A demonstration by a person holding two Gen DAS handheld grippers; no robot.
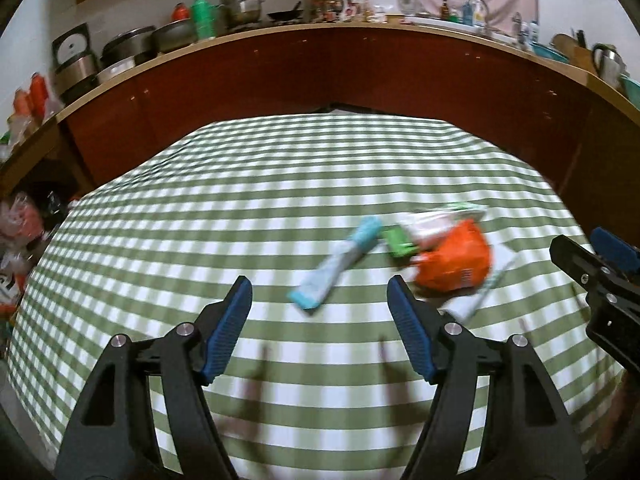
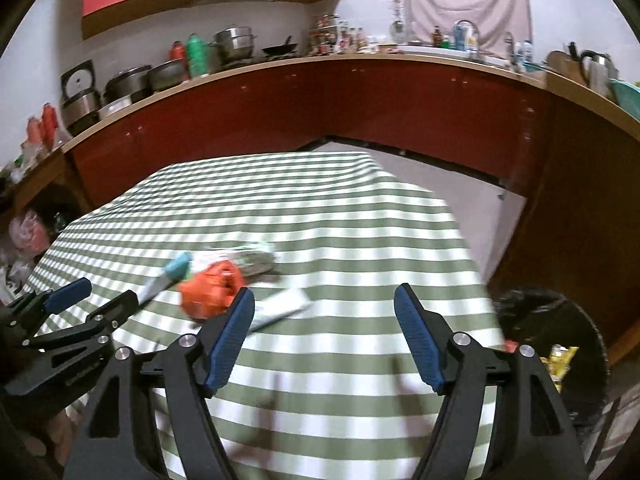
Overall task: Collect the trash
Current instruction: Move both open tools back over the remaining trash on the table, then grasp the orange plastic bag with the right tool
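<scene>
Trash: crinkly orange wrapper, long blue packet, mid-right of frame.
Table: green-white checked cloth.
Left gripper: ridged blue pads apart, holding nothing.
Right gripper: apart, holding nothing.

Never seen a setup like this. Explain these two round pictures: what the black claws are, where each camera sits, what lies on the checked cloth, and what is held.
No robot here: a person carries two hand-held black grippers with blue pads. Each round picture comes from a fisheye camera on one gripper, looking along its fingers. The left gripper and right gripper are both open and hold nothing. On the green-and-white checked tablecloth lie a light blue tube-shaped wrapper, a crumpled orange packet, a small green piece and blurred white wrappers. A black-lined bin stands beside the table.
</scene>
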